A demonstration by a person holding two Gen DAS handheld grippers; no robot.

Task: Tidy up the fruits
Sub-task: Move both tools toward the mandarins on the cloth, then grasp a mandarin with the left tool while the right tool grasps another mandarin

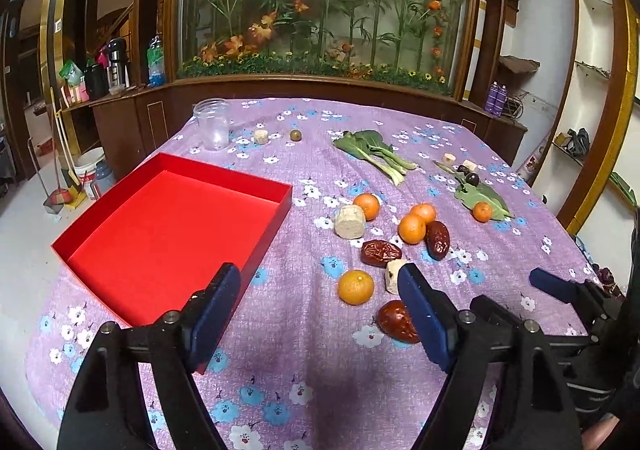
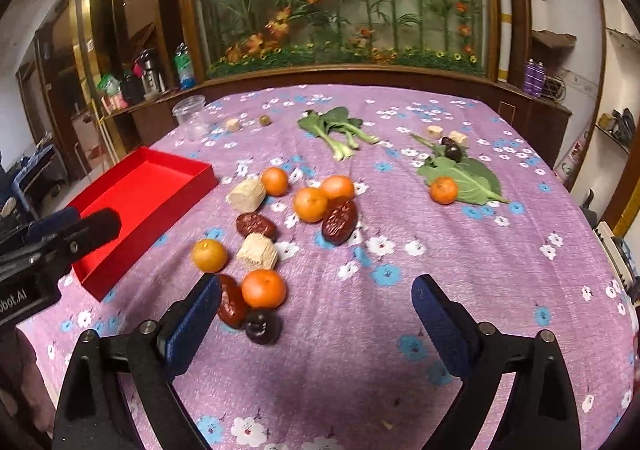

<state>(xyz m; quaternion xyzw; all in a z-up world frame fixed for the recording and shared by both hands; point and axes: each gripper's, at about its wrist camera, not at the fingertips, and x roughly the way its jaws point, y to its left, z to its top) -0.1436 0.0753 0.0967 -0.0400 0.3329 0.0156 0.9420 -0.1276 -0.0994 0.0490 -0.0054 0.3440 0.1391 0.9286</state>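
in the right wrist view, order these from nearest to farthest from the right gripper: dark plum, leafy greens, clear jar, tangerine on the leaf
Right gripper, nearest first:
1. dark plum, just inside its left finger
2. tangerine on the leaf, mid-table, right
3. leafy greens, far centre
4. clear jar, far left corner

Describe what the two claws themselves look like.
Both the left claw and right claw have black angular frames with silver pivot bolts and flat dark-blue finger pads. The left one's body shows partial white lettering ending "bot.AI".
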